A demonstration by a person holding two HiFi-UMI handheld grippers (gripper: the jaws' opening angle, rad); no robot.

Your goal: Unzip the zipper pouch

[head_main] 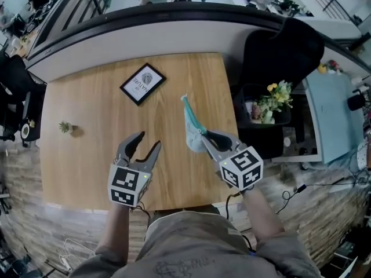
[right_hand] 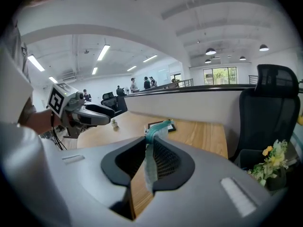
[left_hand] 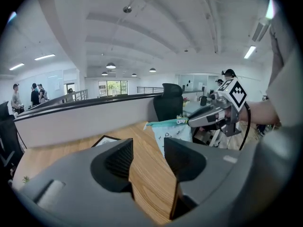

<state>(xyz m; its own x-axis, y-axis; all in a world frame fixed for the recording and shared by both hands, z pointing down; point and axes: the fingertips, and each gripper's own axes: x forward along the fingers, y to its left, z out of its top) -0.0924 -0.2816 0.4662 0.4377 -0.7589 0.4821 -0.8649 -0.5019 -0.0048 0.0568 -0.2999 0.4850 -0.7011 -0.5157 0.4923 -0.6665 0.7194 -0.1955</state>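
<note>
The zipper pouch [head_main: 191,123] is pale teal with small prints and hangs off the table, held up by one end. My right gripper [head_main: 204,135] is shut on that end. In the right gripper view the pouch's edge [right_hand: 160,126] runs between the two pads of the right gripper [right_hand: 150,141]. My left gripper [head_main: 149,140] hovers open to the pouch's left with nothing between its fingers. The left gripper view shows the same open left gripper [left_hand: 147,145], with the pouch [left_hand: 177,131] and the right gripper [left_hand: 191,122] beyond it to the right.
The wooden table [head_main: 87,97] carries a black-framed picture [head_main: 142,84] at the back and a small plant [head_main: 65,127] at the left. A black chair [head_main: 278,57] and a bunch of yellow flowers [head_main: 272,100] stand past the right edge.
</note>
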